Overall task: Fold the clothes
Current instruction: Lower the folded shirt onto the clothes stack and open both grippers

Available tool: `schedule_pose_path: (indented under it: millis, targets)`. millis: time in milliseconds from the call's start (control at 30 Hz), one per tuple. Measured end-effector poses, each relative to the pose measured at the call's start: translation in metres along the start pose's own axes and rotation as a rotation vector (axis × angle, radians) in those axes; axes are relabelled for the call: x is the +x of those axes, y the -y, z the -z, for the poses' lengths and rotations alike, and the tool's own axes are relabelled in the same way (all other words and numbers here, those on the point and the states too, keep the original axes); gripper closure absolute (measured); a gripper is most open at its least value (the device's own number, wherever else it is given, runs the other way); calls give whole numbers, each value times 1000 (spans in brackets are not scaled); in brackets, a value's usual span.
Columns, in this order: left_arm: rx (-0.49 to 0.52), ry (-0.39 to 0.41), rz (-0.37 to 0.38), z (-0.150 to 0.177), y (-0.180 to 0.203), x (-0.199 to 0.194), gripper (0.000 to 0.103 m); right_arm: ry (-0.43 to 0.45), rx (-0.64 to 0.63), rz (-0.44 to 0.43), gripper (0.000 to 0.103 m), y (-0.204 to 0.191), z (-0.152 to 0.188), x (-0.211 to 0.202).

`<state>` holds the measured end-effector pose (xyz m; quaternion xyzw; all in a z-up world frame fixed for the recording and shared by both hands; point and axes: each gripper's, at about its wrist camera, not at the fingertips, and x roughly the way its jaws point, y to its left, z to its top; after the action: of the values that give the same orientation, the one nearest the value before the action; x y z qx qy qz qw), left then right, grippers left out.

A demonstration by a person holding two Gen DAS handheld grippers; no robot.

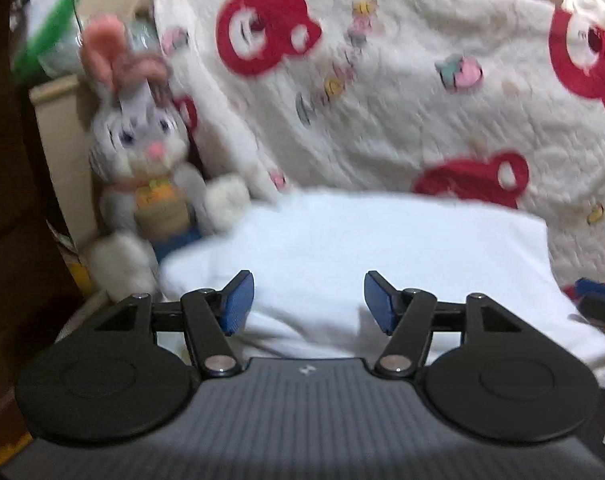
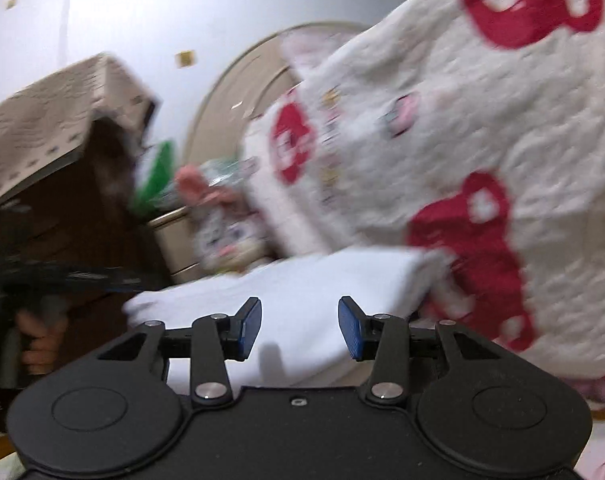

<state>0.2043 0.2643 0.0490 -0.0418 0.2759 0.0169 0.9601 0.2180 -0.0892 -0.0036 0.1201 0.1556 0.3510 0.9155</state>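
A white garment point(image 1: 382, 256) lies folded into a flat block on the bed; it also shows in the right wrist view point(image 2: 302, 296). My left gripper point(image 1: 308, 300) is open, its blue pads spread over the near part of the garment and holding nothing. My right gripper point(image 2: 299, 326) is open too, just above the garment's near edge, empty. The other hand-held gripper point(image 2: 34, 280) shows at the far left of the right wrist view, gripped by a hand. Both views are blurred.
A cream quilt with red bear prints point(image 1: 402, 92) covers the bed behind the garment point(image 2: 482, 128). A grey plush rabbit point(image 1: 142, 160) sits at the left against a beige headboard point(image 2: 238, 92). A dark wooden cabinet with a cloth on top point(image 2: 62, 128) stands at the left.
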Motion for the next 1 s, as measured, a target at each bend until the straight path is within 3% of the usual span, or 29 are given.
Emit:
schedule_pose_path:
  millis: [200,300,433,567,700,833,1000]
  targets:
    - [-37,-17,-41,12,-3,4,41,-115,-121,-62,55,-37,18,4]
    - [-4,-22,-48,14,-1,3,41,-150,-148,-98,55,-43,16,-1]
    - [48,-39,-59,19,2,-4,39,-211,-241,-76,55,-44,24,-7]
    - [53,-54,-82,27,8,-14,38,-234,-170,-104,53,-32,36,-16]
    - [5,-89,-92,49,14,-29,36,-285,-187,-70,52,-32,56,-27]
    - [18,-119,-62,74,39,-46,35,-282,-168,-61,48,-26,67,-48]
    - [70,-123,-23,91,98,-69,20,-242,-140,-16,44,-15,63,-81]
